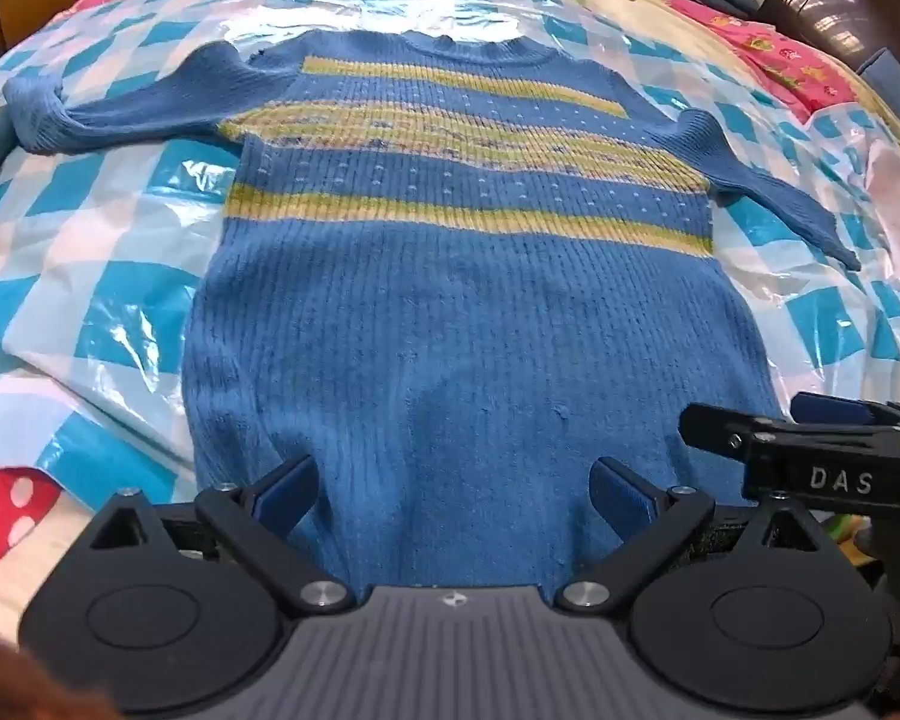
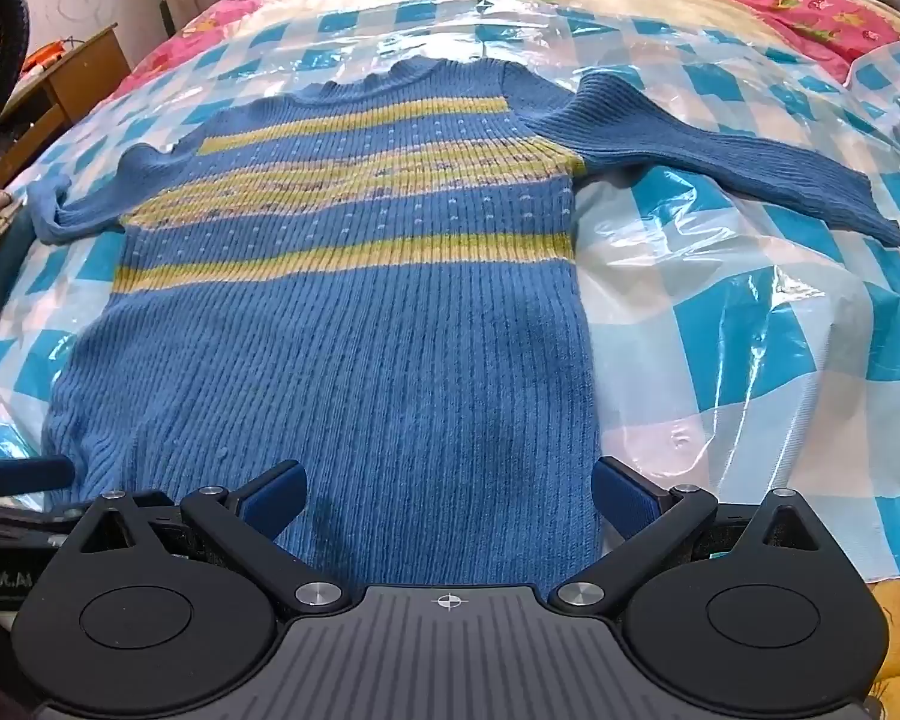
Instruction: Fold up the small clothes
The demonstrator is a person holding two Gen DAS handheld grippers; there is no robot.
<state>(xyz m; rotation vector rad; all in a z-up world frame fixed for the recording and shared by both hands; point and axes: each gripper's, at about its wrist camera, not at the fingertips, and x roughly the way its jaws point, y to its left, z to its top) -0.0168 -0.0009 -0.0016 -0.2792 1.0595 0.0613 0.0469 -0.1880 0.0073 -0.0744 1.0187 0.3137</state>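
A small blue knit sweater with yellow stripes lies flat on the bed, collar away from me and both sleeves spread out to the sides. It also shows in the right wrist view. My left gripper is open, its jaws wide apart over the sweater's hem, holding nothing. My right gripper is open too, over the hem near its right edge. The right gripper's body shows at the right of the left wrist view.
A blue-and-white checkered plastic sheet covers the bed under the sweater and also shows in the right wrist view. A floral quilt lies beyond. A wooden desk stands at the far left.
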